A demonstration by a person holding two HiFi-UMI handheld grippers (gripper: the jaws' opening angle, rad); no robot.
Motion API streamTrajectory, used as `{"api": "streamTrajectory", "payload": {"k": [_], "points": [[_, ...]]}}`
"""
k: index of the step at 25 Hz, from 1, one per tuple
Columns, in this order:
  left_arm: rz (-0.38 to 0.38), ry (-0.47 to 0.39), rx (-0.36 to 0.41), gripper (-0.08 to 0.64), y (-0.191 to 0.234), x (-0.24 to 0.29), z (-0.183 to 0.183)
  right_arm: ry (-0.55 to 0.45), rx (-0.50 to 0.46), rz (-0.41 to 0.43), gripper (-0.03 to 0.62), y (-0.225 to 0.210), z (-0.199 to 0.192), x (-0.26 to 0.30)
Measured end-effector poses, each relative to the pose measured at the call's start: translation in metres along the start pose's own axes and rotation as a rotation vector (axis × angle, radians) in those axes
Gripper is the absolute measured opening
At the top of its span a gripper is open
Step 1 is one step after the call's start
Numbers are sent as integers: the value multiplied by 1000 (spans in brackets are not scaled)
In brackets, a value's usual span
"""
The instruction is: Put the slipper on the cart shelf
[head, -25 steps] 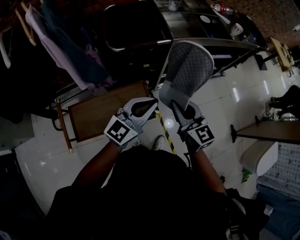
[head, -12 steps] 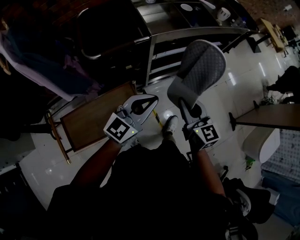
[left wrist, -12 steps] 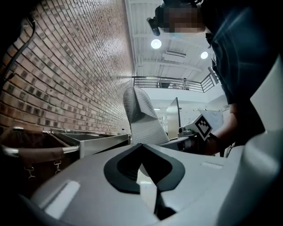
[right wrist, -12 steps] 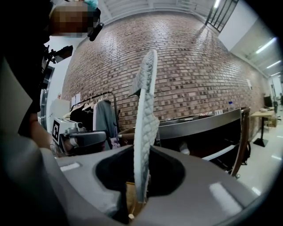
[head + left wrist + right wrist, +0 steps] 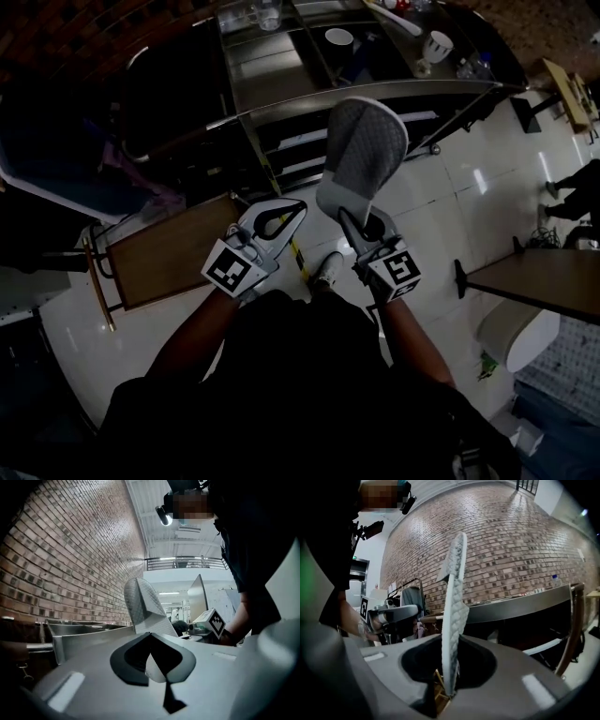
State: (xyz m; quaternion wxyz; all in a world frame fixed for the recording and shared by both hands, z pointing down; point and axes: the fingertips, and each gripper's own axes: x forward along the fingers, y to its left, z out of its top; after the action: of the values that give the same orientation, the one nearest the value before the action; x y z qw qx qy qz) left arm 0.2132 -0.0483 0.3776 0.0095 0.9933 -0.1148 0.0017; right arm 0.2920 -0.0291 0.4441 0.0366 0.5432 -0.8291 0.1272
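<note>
A grey textured slipper (image 5: 362, 150) stands sole-up in my right gripper (image 5: 349, 217), which is shut on its heel end. In the right gripper view the slipper (image 5: 454, 611) is edge-on, clamped between the jaws of the right gripper (image 5: 450, 686). My left gripper (image 5: 298, 207) hangs beside it at the left, shut with nothing in it. The left gripper view shows the left gripper (image 5: 150, 636) with its tips together and the slipper (image 5: 142, 605) beyond them. The steel cart (image 5: 281, 77) stands just ahead, its lower shelves (image 5: 298, 142) partly behind the slipper.
Cups and a bowl (image 5: 339, 37) sit on the cart top. A wooden chair (image 5: 155, 255) and hanging clothes (image 5: 131, 183) are at the left. A table (image 5: 548, 281) and white stool (image 5: 514, 336) stand at the right. My shoe (image 5: 327, 270) is on the tiled floor.
Both grippers have travelled toward the cart, which now fills the top of the head view. The slipper stays clamped in the right gripper. The chair has slid left in the picture.
</note>
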Motion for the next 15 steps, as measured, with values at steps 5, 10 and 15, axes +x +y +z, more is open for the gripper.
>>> {"api": "streamTrajectory", "payload": {"k": [5,10,15], "points": [[52,30,6,2,-9,57,-5,118,19,107,67,-44,-36,-4],[78,69,-8,2,-7,81,-16,217,31,167,67,-62,-81,-1],[87,96,-12,2,9,87,-33,306,78,204,67,-63,-122,8]]}}
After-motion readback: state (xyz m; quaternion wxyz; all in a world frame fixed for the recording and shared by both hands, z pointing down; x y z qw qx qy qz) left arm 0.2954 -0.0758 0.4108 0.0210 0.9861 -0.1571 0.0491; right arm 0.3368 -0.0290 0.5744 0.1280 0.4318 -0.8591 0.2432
